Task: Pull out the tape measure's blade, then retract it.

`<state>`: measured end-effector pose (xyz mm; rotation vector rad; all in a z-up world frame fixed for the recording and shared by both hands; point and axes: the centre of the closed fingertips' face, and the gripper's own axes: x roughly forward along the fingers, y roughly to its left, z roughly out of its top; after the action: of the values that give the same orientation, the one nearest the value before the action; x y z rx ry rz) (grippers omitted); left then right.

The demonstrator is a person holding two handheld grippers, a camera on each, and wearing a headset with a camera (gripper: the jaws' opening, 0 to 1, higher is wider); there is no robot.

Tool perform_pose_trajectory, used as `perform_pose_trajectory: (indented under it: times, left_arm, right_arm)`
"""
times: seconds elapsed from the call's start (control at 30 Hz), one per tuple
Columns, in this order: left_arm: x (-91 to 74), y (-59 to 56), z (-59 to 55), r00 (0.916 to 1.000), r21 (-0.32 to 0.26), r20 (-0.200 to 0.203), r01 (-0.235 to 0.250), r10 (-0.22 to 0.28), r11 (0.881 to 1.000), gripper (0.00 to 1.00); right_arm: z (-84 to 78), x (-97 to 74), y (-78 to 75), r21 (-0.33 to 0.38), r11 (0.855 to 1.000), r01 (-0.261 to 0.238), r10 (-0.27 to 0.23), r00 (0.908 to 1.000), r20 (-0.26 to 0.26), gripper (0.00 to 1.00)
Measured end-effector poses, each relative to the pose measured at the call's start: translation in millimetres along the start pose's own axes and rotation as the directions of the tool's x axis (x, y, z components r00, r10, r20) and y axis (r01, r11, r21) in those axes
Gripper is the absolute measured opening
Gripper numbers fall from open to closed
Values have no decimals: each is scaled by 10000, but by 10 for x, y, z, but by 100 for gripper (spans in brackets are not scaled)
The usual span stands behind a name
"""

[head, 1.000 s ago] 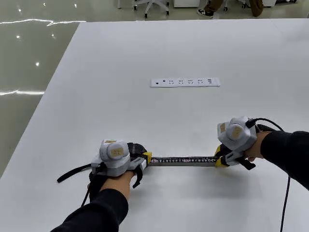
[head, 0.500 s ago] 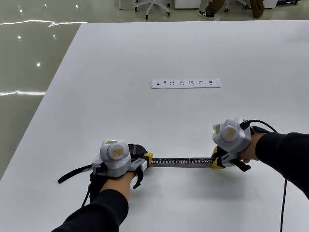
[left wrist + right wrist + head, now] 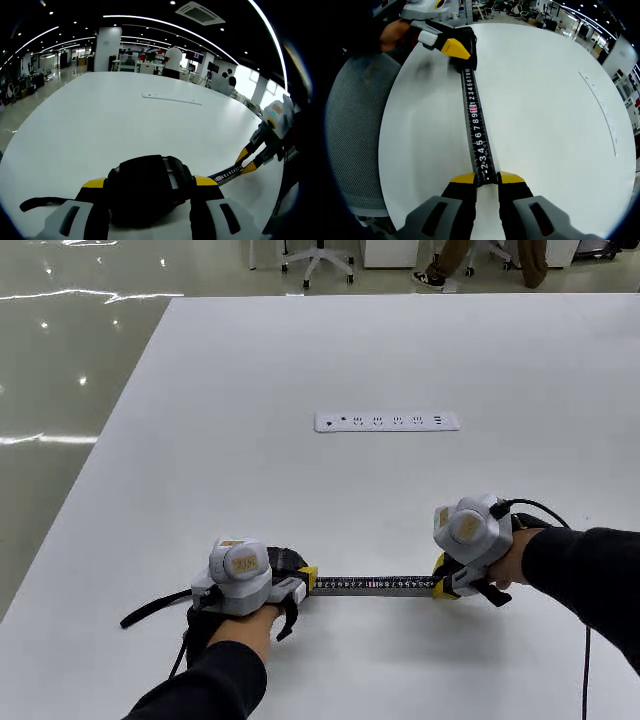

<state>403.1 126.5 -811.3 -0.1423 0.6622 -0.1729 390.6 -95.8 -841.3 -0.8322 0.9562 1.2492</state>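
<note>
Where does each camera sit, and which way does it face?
Head view: on the person's head, looking down across the table; both sleeves, left gripper and right gripper show.
Left gripper view: on the left gripper, facing across the table; own jaws clamp the tape measure case.
Right gripper view: on the right gripper, own jaws pinching the blade, facing the left gripper.
Shared: all show the blade.
</note>
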Motion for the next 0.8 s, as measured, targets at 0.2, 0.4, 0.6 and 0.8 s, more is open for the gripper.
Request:
perform_pose_trajectory:
  times: [0.2,0.4,0.6,0.8]
  left_arm:
    - [8,5,-3,9999,-124,-77,108,-109,9999,61]
    - [5,-2,-4,9999,-122,-84,131,-132,9998,61]
    - [2,0,-6,9999,-111,-64,122,-123,9999,61]
    - [1,2,-7,9999,-119,-57,121,-121,9999,61]
  right_arm:
    - [59,24,6,-72,10000,13,-12,9999,127,12]
    - [126,55,18,4,10000,27,-28,9997,260,12]
    - [193,82,25,-102,9999,7,-4,9996,290,12]
    - [248,95,39,-95,10000,0,4,9993,365,12]
